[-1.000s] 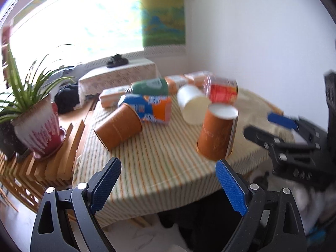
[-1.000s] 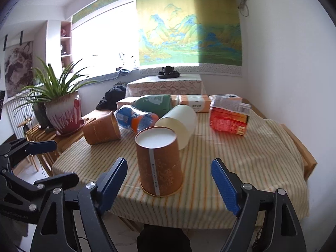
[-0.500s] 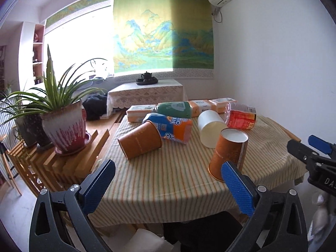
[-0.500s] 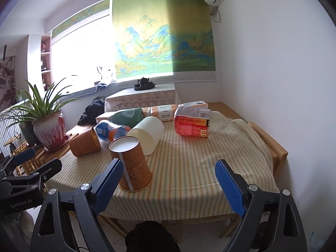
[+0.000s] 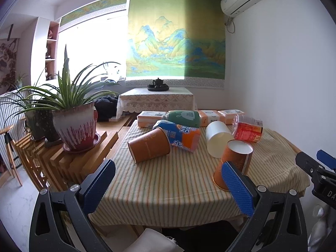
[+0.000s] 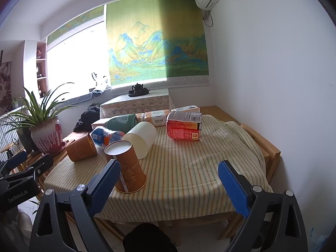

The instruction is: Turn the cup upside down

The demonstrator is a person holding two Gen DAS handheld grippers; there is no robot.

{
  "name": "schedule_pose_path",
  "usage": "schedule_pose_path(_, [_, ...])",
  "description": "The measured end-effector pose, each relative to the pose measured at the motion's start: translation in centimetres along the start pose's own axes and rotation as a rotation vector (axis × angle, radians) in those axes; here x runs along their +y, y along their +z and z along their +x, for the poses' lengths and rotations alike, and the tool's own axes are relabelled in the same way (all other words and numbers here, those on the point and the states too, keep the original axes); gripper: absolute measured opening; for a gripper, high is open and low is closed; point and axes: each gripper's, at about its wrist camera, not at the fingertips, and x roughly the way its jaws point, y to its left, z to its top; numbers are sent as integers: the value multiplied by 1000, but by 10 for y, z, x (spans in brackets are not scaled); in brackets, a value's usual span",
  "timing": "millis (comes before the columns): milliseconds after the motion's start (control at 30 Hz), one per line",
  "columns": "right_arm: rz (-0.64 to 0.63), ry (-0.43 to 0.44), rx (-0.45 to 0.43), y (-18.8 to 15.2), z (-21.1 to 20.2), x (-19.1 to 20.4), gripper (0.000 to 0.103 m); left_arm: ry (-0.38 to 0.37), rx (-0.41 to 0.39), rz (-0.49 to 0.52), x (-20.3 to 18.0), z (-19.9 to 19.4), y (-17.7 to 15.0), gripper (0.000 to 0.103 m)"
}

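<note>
An orange paper cup (image 5: 236, 163) stands upside down near the front of the striped table, white base up; it also shows in the right wrist view (image 6: 126, 166). A second orange cup (image 5: 149, 145) lies on its side at the left, also in the right wrist view (image 6: 82, 148). A white cup (image 5: 216, 138) lies on its side behind, also in the right wrist view (image 6: 140, 138). My left gripper (image 5: 168, 187) is open and empty, back from the table's front edge. My right gripper (image 6: 168, 187) is open and empty, also off the table.
A blue-orange bottle (image 5: 180, 136), a green bottle (image 5: 182, 118), a red packet (image 5: 248, 128) and tissue packs (image 5: 210, 115) lie at the back of the striped tablecloth (image 5: 168, 180). A potted plant (image 5: 73, 121) stands on wooden slats at left. A white wall is at right.
Both grippers have pulled back and away from the table. The upside-down orange cup stands still and free on the cloth.
</note>
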Motion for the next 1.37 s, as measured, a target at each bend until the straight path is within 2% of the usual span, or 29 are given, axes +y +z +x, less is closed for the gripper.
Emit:
schedule_pose_path(300, [-4, -7, -17, 2, -1, 2, 93, -9, 14, 15, -2, 2, -5, 102])
schedule_pose_path(1367, [15, 4, 12, -3, 9, 3, 93, -12, 16, 20, -1, 7, -8, 102])
